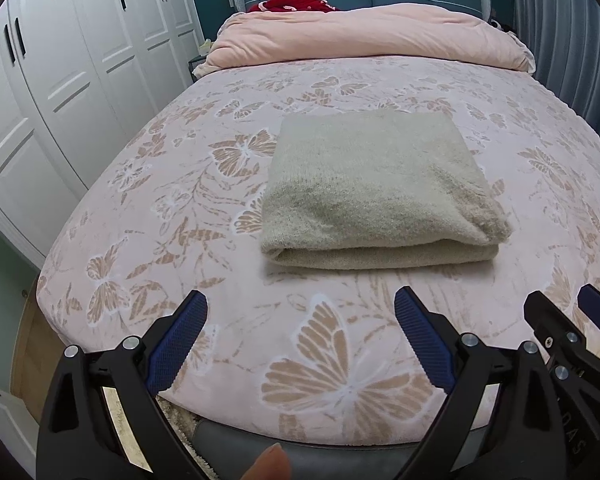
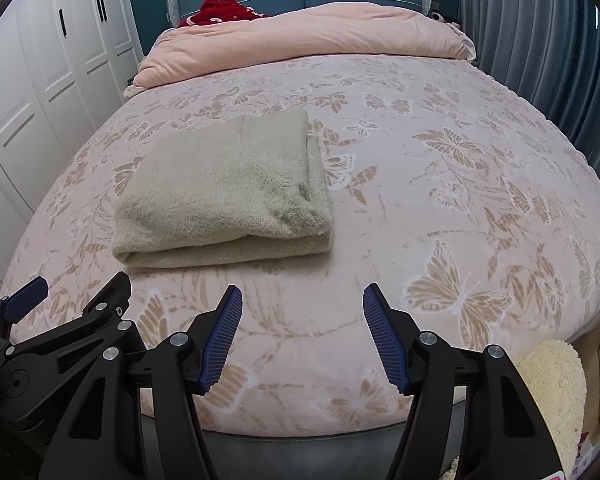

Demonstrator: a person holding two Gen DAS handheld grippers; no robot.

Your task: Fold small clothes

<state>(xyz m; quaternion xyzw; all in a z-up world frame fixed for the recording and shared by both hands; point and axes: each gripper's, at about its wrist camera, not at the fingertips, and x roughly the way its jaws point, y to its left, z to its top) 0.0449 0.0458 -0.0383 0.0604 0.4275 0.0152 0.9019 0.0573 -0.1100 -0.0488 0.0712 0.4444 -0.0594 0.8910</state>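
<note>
A beige knit sweater (image 1: 376, 192) lies folded into a neat rectangle on the pink butterfly-print bed (image 1: 180, 208). It also shows in the right wrist view (image 2: 224, 196), left of centre. My left gripper (image 1: 300, 300) is open and empty, held near the bed's front edge, short of the sweater. My right gripper (image 2: 302, 292) is open and empty too, beside the left one and to the right of the sweater. The right gripper's fingers (image 1: 548, 312) show at the right edge of the left wrist view.
A rolled pink duvet (image 1: 364, 36) lies across the head of the bed, with a red garment (image 1: 296, 0) behind it. White wardrobe doors (image 1: 60, 80) stand on the left and a grey curtain (image 2: 540, 40) on the right. A cream fluffy item (image 2: 552, 384) sits below the bed's right corner.
</note>
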